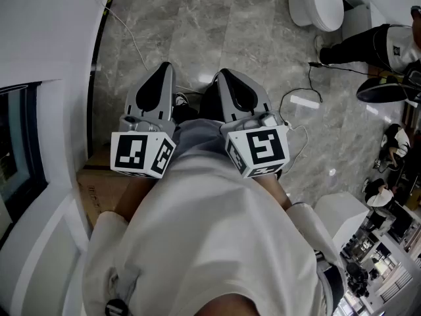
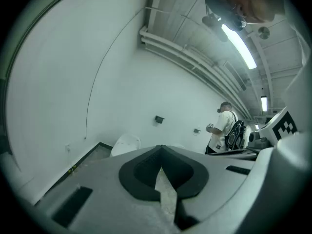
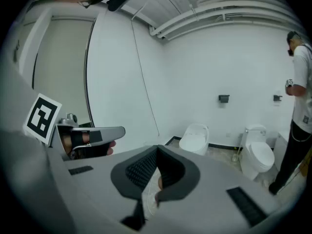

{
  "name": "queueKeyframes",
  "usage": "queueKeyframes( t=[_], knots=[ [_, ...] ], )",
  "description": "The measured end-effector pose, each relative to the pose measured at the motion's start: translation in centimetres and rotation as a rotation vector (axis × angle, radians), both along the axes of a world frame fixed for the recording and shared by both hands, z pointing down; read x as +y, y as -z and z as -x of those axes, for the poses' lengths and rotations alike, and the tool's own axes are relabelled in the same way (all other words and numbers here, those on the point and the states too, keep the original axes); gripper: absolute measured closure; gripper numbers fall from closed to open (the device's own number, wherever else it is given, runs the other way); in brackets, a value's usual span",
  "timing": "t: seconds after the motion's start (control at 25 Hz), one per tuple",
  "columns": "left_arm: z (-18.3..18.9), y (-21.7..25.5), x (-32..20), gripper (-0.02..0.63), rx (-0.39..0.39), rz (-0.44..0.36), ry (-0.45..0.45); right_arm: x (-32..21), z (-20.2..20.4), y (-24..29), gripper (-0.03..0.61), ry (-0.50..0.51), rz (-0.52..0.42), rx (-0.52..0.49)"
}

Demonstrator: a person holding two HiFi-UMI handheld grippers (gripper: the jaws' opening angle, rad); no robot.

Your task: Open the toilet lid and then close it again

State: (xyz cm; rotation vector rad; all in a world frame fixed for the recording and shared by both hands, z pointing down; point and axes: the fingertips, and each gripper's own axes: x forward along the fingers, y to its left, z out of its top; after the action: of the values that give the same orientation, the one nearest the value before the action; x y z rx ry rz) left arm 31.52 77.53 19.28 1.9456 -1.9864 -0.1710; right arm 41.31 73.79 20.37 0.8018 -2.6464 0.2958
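Head view: left grey two-jaw tool (image 1: 163, 71) & right grey two-jaw tool (image 1: 225, 74) side by side at centre, both w/ jaws closed together, nothing held. White ceramic toilet (image 1: 324, 4), lid down, at 1 o'clock on grey marble floor (image 1: 217, 18), well apart from tools.

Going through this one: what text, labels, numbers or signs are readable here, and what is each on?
No words or numbers can be read.
Left marker cube: black-and-white square pattern only, no letters.
Right marker cube: the same, a pattern only.
Cardboard box: faint print, too blurred to read.
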Motion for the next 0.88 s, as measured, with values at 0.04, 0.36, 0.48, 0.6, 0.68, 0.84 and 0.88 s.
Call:
queueKeyframes(
  t=[0.04,0.36,0.48,0.6,0.68,0.84,0.88],
  knots=[
    [0.3,-0.1,0.1,0.609,0.004,0.0,0.001,0.3,0.3,-0.2,0.569,0.008,0.001,0.005],
    [3.0,-0.9,0.8,0.609,0.024,0.004,0.019,1.1,2.9,-0.2,0.569,0.034,0.034,-0.029],
    [3.6,-0.9,0.3,0.609,0.029,0.006,0.022,0.2,3.7,0.0,0.568,0.044,0.035,-0.035],
    [4.3,-1.0,-0.6,0.609,0.023,0.014,0.023,-1.1,4.8,0.2,0.568,0.056,0.031,-0.041],
    [4.9,-1.1,-1.3,0.609,0.001,0.021,0.034,-1.9,5.5,0.3,0.568,0.062,0.02,-0.053],
    [5.8,-1.3,-3.4,0.609,-0.021,0.024,0.037,-4.3,6.6,0.5,0.568,0.057,-0.006,-0.079],
    [6.1,-1.3,-4.1,0.609,-0.026,0.026,0.036,-5.1,6.9,0.4,0.568,0.056,-0.008,-0.081]
  ],
)
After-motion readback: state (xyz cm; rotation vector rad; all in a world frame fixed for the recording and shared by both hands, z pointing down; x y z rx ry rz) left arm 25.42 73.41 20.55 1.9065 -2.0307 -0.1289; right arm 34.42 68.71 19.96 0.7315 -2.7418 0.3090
